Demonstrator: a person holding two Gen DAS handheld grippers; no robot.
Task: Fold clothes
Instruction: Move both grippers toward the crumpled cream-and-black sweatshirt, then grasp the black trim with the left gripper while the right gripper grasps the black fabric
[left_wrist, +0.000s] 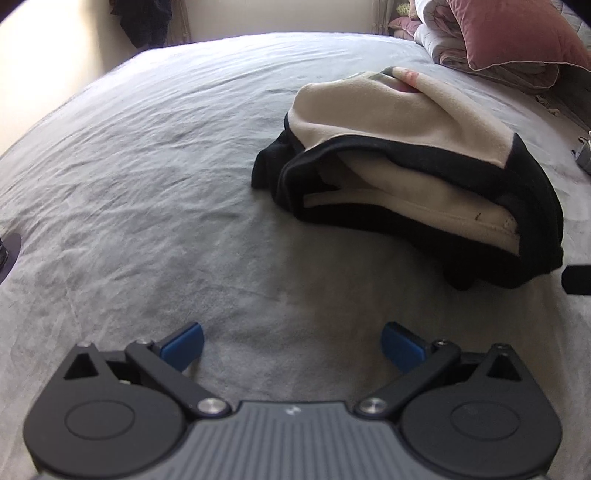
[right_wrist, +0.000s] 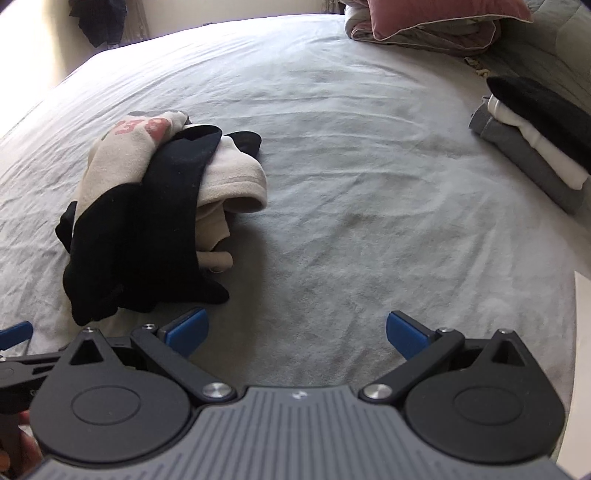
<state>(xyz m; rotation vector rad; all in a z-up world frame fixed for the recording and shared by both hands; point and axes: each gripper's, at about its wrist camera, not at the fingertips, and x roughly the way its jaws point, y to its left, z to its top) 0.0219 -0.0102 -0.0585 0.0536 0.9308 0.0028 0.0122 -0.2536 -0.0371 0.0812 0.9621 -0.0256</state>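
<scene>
As it lies bunched, cream-and-black garment (right_wrist: 155, 206), red print

Crumpled cream-and-black garment (right_wrist: 155, 206), perhaps a sweatshirt

light: daylight, blown out upper left | shadows: soft | edges: strong fisheye bending, dark corners | focus: slightly soft

Home bedroom: grey-sheeted bed (right_wrist: 332, 129), pink pillow (left_wrist: 517, 33), folded quilt (left_wrist: 439, 44).
</scene>
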